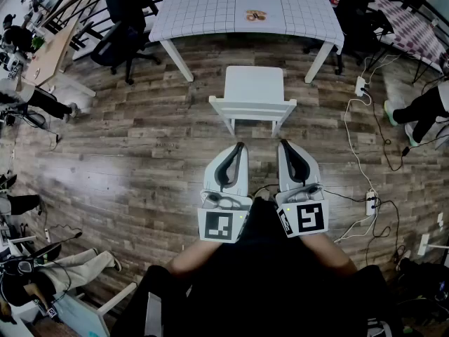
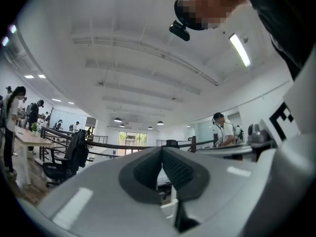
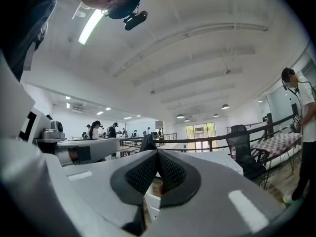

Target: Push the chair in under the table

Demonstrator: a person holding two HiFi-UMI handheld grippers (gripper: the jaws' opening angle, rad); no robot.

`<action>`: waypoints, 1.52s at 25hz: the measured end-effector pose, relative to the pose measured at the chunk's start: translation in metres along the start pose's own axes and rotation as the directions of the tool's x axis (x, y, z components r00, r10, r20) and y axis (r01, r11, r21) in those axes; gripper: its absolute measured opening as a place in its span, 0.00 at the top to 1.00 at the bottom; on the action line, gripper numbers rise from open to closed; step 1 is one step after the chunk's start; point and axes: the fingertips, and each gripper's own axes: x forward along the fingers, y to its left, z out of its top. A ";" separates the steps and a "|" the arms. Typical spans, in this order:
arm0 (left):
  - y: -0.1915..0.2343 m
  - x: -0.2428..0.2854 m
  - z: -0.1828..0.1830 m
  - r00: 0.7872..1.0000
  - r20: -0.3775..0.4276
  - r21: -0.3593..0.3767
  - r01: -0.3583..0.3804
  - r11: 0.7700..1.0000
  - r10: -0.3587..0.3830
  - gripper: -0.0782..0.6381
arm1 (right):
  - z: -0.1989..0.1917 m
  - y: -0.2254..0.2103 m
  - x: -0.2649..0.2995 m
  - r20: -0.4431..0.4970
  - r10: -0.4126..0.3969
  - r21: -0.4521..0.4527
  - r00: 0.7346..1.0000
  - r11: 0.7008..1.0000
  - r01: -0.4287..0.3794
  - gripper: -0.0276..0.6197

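A white chair (image 1: 254, 93) stands on the wood floor a short way out from the white table (image 1: 210, 9) with a grid-pattern top, its backrest toward me. My left gripper (image 1: 240, 145) and right gripper (image 1: 282, 143) are held side by side just short of the backrest, both shut and empty, not touching it. Through the left gripper (image 2: 162, 149) tips a sliver of the white chair (image 2: 168, 212) shows. In the right gripper view the right gripper (image 3: 157, 153) has its jaws pressed together, with the chair (image 3: 154, 200) and the table (image 3: 217, 158) beyond.
Black office chairs (image 1: 121, 20) stand left of the table, another (image 1: 358, 12) at its right. Power strips and cables (image 1: 365, 146) trail over the floor at the right. A person's legs (image 1: 421, 111) are at the far right, and other people sit at the left edge.
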 end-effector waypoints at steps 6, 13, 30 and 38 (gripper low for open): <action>-0.003 -0.005 -0.012 0.999 -0.028 0.006 -0.025 1.000 0.025 0.88 | -0.004 -0.005 -0.013 0.037 0.054 0.081 0.998 0.995 -0.057 0.96; 0.015 0.008 -0.017 0.999 -0.026 0.024 -0.038 0.999 0.038 0.88 | -0.018 -0.024 -0.017 0.007 0.018 0.099 1.000 0.995 -0.019 0.96; 0.032 0.086 -0.036 0.997 -0.078 -0.014 0.011 1.000 -0.012 0.88 | -0.027 -0.071 0.043 -0.059 -0.035 0.089 0.998 0.995 0.040 0.96; 0.078 0.131 -0.048 0.994 -0.101 -0.023 -0.035 0.999 0.033 0.88 | -0.028 -0.092 0.106 -0.103 -0.040 0.034 0.994 0.998 0.044 0.96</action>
